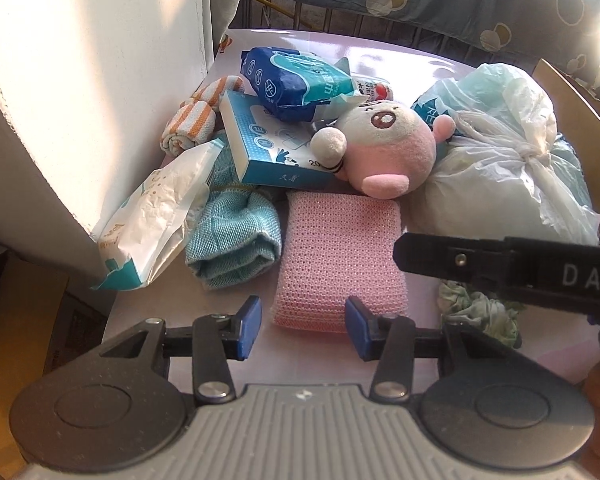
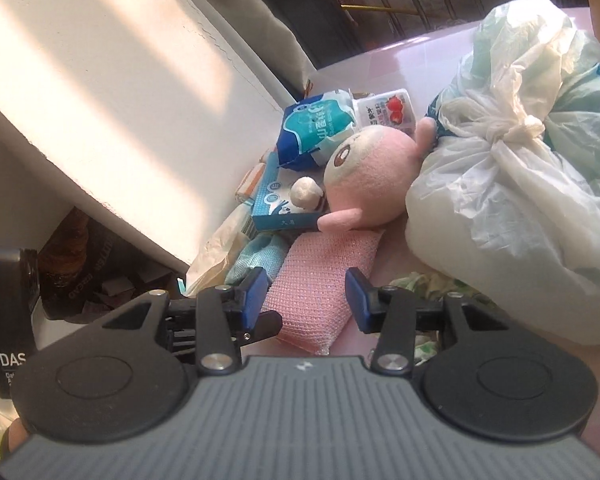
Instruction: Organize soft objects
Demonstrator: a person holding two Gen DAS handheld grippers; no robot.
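Pink sponge (image 1: 336, 256) between both wide-open jaws; striped orange towel (image 1: 192, 120) clear only from left.

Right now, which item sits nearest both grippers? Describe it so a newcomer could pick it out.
Start at the big knotted white plastic bag on the pink table. Just left of it lies a pink plush toy, and directly in front of that sits the pink mesh sponge. It is the only flat, rectangular, knitted-looking pad; the blue towel beside it is rolled.

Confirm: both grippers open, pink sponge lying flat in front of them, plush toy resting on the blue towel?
Not quite. The plush toy rests on the blue box and the pink sponge, not on the blue towel, as the left wrist view shows. The rest holds.
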